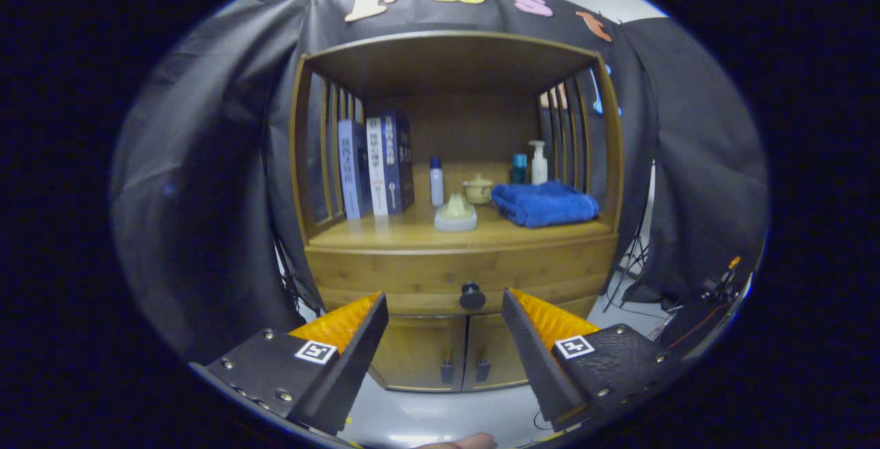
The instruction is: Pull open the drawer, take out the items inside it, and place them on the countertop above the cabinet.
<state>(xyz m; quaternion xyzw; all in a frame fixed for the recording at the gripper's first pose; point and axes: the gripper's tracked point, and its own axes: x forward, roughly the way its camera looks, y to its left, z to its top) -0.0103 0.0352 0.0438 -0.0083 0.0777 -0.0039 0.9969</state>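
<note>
A wooden cabinet stands ahead of me. Its drawer is closed, with a dark round knob at the front centre. My gripper is open, held a short way back from the cabinet. The knob sits beyond the fingertips, in line with the gap between them. Nothing is between the fingers. The countertop above the drawer is a wooden shelf surface under a canopy. What the drawer holds is hidden.
On the countertop stand upright books, a small white bottle, a pale lidded dish, a small pot, a pump bottle and a folded blue towel. Two lower doors sit below the drawer.
</note>
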